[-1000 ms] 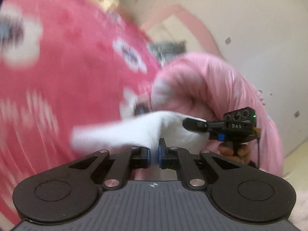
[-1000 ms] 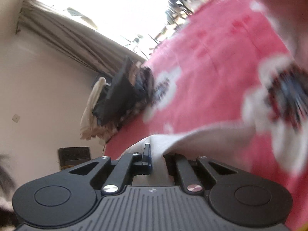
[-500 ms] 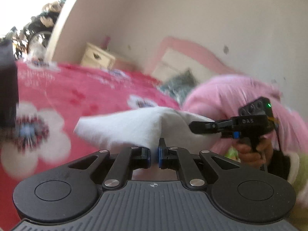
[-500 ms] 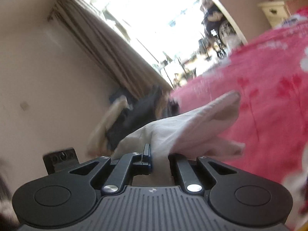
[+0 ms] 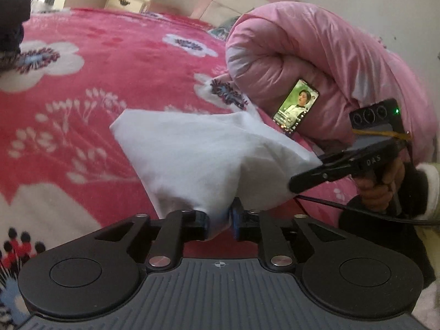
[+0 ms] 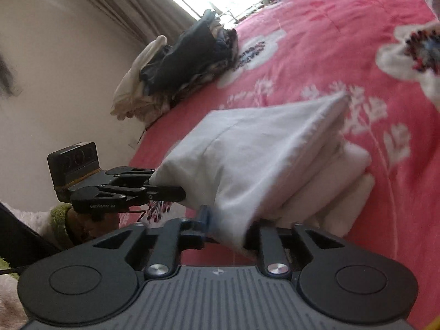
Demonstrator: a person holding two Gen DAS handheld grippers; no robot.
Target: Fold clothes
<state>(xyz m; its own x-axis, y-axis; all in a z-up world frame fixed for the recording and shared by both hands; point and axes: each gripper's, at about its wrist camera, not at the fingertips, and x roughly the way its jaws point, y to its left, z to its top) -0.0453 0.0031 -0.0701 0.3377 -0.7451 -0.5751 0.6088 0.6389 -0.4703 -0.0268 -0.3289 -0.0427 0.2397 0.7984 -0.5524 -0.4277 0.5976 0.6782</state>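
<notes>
White garment, folded w/ stacked layers, lay on the red floral bedspread, its near edge at both tools. Left gripper: jaws opening, narrow gap, garment corner between them; can't tell if the pads pressed it. Right gripper: jaws opening, a bit wider, cloth edge drooping between them, looked loose. Beyond the garment, a rolled pink quilt w/ a lit phone leaning on it. Dark clothes pile lay further up the bedspread, near the curtain.
</notes>
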